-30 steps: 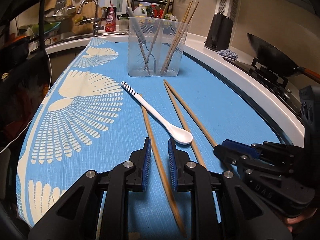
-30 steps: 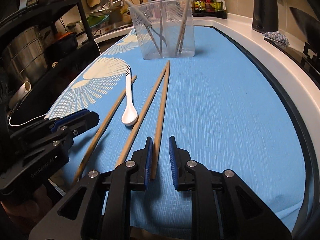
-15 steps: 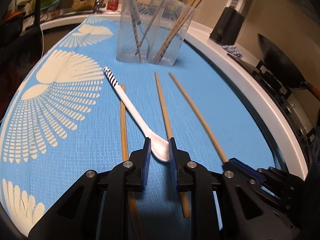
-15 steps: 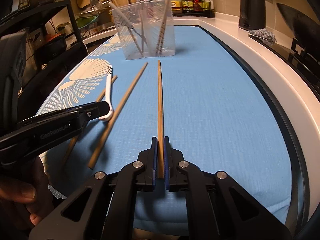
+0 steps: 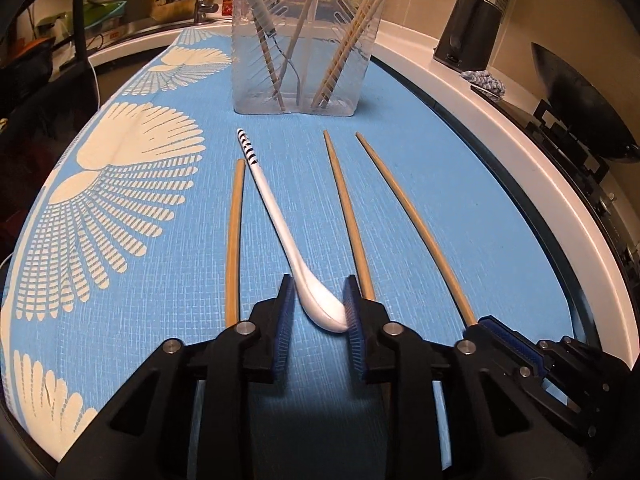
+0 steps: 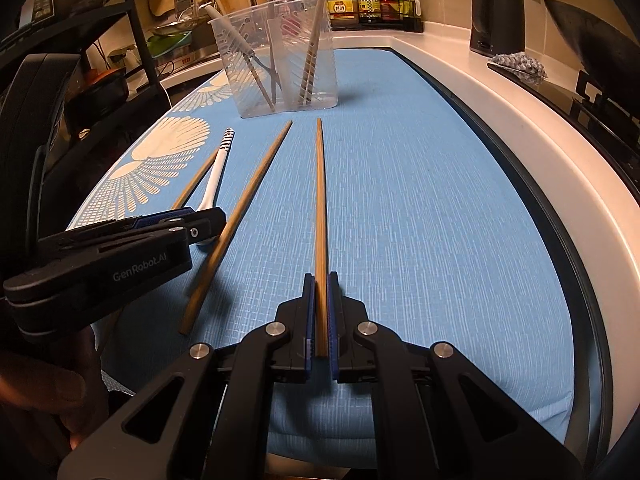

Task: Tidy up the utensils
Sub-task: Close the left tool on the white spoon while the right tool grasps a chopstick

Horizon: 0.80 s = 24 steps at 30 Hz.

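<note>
A white spoon [image 5: 280,232] with a striped handle end lies on the blue mat; its bowl sits between the open jaws of my left gripper [image 5: 318,300], touching the right pad. My right gripper [image 6: 319,288] is shut on a wooden chopstick [image 6: 320,200] that points toward the clear utensil holder [image 6: 280,68]. That chopstick [image 5: 412,220] and the right gripper [image 5: 504,344] also show in the left wrist view. Two more chopsticks [image 5: 234,240] [image 5: 348,216] lie beside the spoon. The holder [image 5: 300,52] contains several chopsticks and utensils.
The blue mat [image 6: 420,200] covers a white counter [image 6: 520,128]. A black kettle [image 6: 496,8] and a cloth [image 6: 520,64] stand at the right, a wok [image 5: 580,108] beyond. Bottles [image 6: 368,4] and a sink rack stand behind the holder.
My left gripper moved forward over the spoon's bowl, jaws still open. My right gripper closed on the chopstick a second ago and keeps holding it.
</note>
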Available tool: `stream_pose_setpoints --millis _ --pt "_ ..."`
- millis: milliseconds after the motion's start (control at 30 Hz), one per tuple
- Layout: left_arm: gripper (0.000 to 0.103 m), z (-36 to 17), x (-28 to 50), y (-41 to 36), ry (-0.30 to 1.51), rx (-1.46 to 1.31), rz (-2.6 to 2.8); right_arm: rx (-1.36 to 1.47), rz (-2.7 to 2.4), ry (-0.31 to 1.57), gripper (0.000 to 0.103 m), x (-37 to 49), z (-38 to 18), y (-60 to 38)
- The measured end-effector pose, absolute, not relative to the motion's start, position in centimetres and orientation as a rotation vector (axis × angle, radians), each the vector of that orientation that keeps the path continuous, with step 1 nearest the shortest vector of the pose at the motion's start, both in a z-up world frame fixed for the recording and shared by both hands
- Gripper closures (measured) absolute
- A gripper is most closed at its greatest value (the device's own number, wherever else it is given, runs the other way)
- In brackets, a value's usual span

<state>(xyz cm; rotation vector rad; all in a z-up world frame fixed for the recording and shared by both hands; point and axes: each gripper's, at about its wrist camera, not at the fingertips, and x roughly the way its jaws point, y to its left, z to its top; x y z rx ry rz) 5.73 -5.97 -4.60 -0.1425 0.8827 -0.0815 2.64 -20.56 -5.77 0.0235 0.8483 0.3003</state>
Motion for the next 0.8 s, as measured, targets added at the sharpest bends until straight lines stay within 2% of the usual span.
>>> stream_pose_setpoints --millis 267,800 --pt "0.094 -4.3 5.4 -5.0 0.880 -0.148 -0.045 0.028 0.297 0.854 0.097 2.6 -5.8 -20.6" --pt "0.094 -2.8 1.7 1.9 0.709 -0.092 0.059 0.021 0.280 0.843 0.097 3.8 -5.7 -20.3"
